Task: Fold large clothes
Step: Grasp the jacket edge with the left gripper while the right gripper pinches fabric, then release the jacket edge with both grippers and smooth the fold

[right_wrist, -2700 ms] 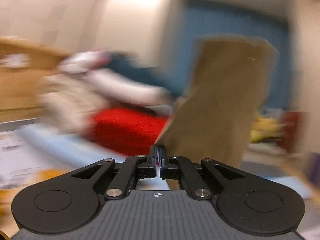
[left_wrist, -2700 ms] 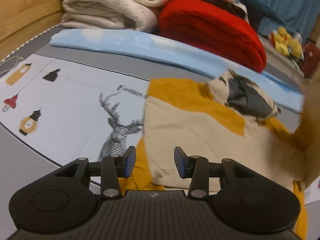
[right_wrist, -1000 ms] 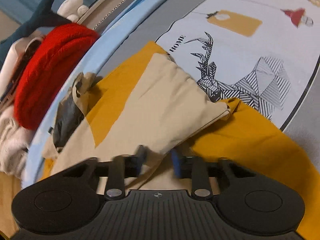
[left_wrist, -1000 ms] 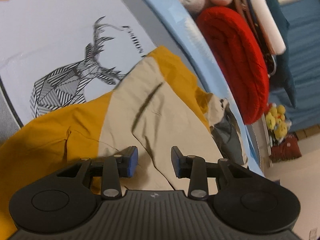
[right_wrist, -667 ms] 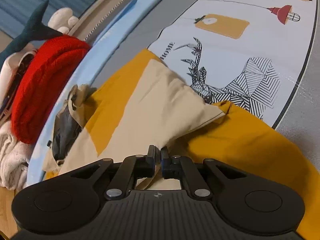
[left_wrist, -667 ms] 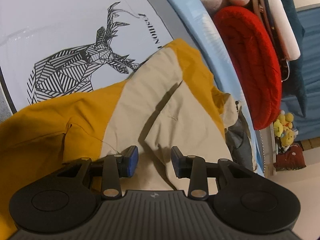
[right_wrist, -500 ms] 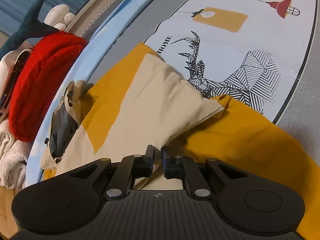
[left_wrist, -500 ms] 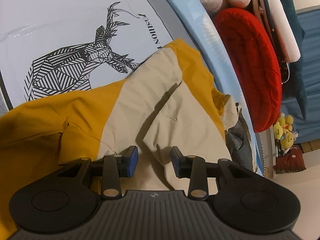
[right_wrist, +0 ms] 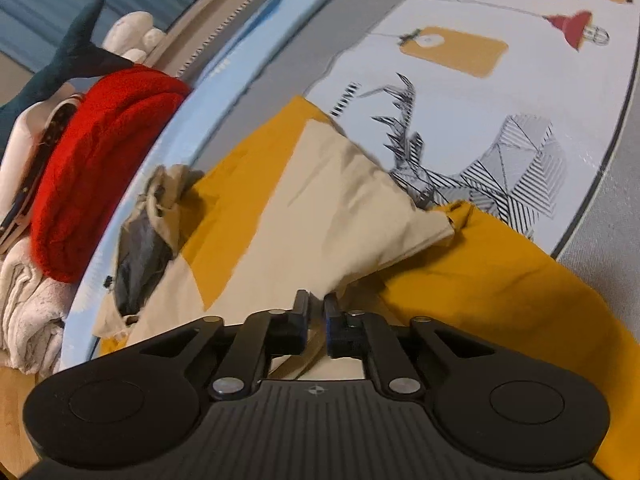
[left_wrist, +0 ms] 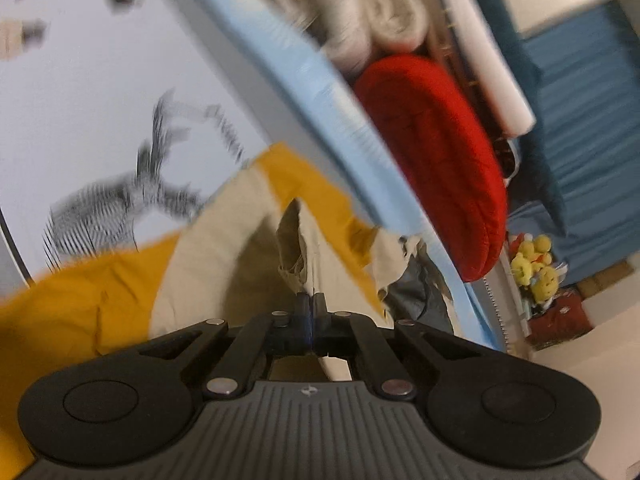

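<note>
A large yellow and beige hooded garment (left_wrist: 208, 256) lies crumpled on a bed sheet printed with a deer (left_wrist: 100, 120). In the left wrist view my left gripper (left_wrist: 310, 300) is shut on a pinch of the beige cloth, which rises in a peak (left_wrist: 294, 240) just ahead of the fingers. The grey-lined hood (left_wrist: 416, 284) lies to the right of it. In the right wrist view the garment (right_wrist: 328, 208) fills the middle, and my right gripper (right_wrist: 316, 300) is shut on beige cloth at its near edge, with a narrow gap between the pads. The hood (right_wrist: 140, 248) is at the left.
A folded red blanket (left_wrist: 436, 172) and cream blankets (left_wrist: 360, 8) are stacked past a light blue strip (left_wrist: 320, 80) along the bed's far side. Yellow plush toys (left_wrist: 532, 264) sit on the floor. In the right wrist view the printed sheet (right_wrist: 500, 152) spreads to the right.
My left gripper has shut on the beige cloth and risen, pulling it into a peak. The right gripper has stayed shut on the garment's near edge and has hardly moved.
</note>
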Available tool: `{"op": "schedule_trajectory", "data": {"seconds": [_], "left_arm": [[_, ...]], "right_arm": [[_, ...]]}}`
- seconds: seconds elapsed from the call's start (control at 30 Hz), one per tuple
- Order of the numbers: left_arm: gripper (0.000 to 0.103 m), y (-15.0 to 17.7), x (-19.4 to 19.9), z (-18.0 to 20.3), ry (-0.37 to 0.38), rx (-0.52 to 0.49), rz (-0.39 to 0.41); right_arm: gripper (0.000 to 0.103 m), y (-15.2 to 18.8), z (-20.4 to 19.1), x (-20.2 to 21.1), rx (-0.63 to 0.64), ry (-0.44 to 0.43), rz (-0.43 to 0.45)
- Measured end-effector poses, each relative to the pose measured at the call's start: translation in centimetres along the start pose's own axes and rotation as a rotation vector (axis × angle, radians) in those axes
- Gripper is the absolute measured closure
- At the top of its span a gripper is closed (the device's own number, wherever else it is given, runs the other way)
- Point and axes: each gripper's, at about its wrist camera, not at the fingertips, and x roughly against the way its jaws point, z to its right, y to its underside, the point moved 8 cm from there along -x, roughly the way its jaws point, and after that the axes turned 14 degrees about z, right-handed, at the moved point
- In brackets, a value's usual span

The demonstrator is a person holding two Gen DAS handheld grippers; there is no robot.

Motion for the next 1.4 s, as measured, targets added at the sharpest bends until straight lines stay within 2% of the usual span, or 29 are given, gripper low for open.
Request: {"op": "schedule_trajectory", "data": {"seconds": [0.1,0.17,0.2,0.27,0.3,0.33,0.43,0.53,0.63,0.7,0.77,0.87,0.97,1.03,1.1,1.17,1.2,1.27,1.3,1.33,1.4], "left_arm": [[0.103,-0.5,2.0,0.8,-0.077,-0.17,0.065],[0.103,0.0,1.7,0.1,-0.135,-0.188,0.035],[0.103,0.3,1.3,-0.5,-0.159,-0.173,0.015],[0.099,0.6,0.7,-1.8,-0.208,-0.155,-0.017],[0.098,0.4,0.7,-2.0,-0.237,-0.177,-0.014],[0.096,0.2,0.8,-2.0,-0.248,-0.214,0.002],[0.095,-0.6,1.3,-0.4,-0.221,-0.347,0.064],[0.091,-0.2,1.6,1.6,-0.143,-0.428,0.079],[0.088,1.5,0.6,2.4,-0.073,-0.44,-0.004],[0.075,3.3,-0.8,2.1,-0.047,-0.459,-0.106],[0.072,5.0,-2.3,0.6,-0.106,-0.506,-0.201],[0.072,6.0,-3.3,-2.2,-0.231,-0.529,-0.27],[0.072,5.2,-2.9,-1.5,-0.217,-0.514,-0.247],[0.072,4.7,-2.4,-0.8,-0.203,-0.538,-0.216],[0.072,4.5,-2.1,-0.3,-0.189,-0.545,-0.193],[0.072,4.5,-2.4,0.0,-0.189,-0.548,-0.19],[0.072,4.6,-2.5,-0.1,-0.192,-0.545,-0.193],[0.072,4.6,-2.7,-0.5,-0.2,-0.532,-0.201],[0.072,4.5,-2.7,-0.6,-0.202,-0.521,-0.203],[0.072,4.3,-2.5,-0.6,-0.201,-0.511,-0.202],[0.072,3.8,-2.2,-0.5,-0.198,-0.498,-0.193]], "right_arm": [[0.098,0.1,-0.8,0.7,0.013,-0.034,-0.006],[0.097,0.8,-1.0,0.6,0.015,-0.037,-0.039],[0.092,1.3,-0.8,0.3,0.03,-0.02,-0.065],[0.088,2.6,0.0,-0.4,0.066,0.037,-0.132],[0.078,3.0,0.4,-0.5,0.064,0.063,-0.151],[0.075,3.2,0.8,-0.6,0.055,0.085,-0.164],[0.075,2.8,0.6,-0.3,0.061,0.076,-0.154],[0.073,1.8,0.2,0.1,0.056,0.042,-0.118],[0.07,0.6,1.4,0.2,0.018,0.073,-0.089],[0.069,-0.2,2.4,0.2,-0.016,0.094,-0.071],[0.07,-1.2,3.3,0.4,-0.036,0.112,-0.038],[0.082,-1.8,5.2,0.0,-0.061,0.181,-0.007],[0.083,-1.5,6.9,-0.1,-0.111,0.25,-0.023],[0.083,-2.3,6.3,1.0,-0.067,0.265,0.034],[0.082,-3.4,4.4,2.2,0.005,0.227,0.124],[0.082,-4.4,2.1,3.0,0.053,0.122,0.211],[0.082,-4.8,1.2,3.2,0.07,0.059,0.227],[0.082,-4.5,-0.6,2.7,0.062,-0.084,0.19],[0.082,-4.2,-0.9,2.4,0.039,-0.13,0.157],[0.082,-3.8,-1.0,1.9,0.02,-0.147,0.126],[0.081,-2.8,-0.5,1.0,0.022,-0.118,0.078]]}}
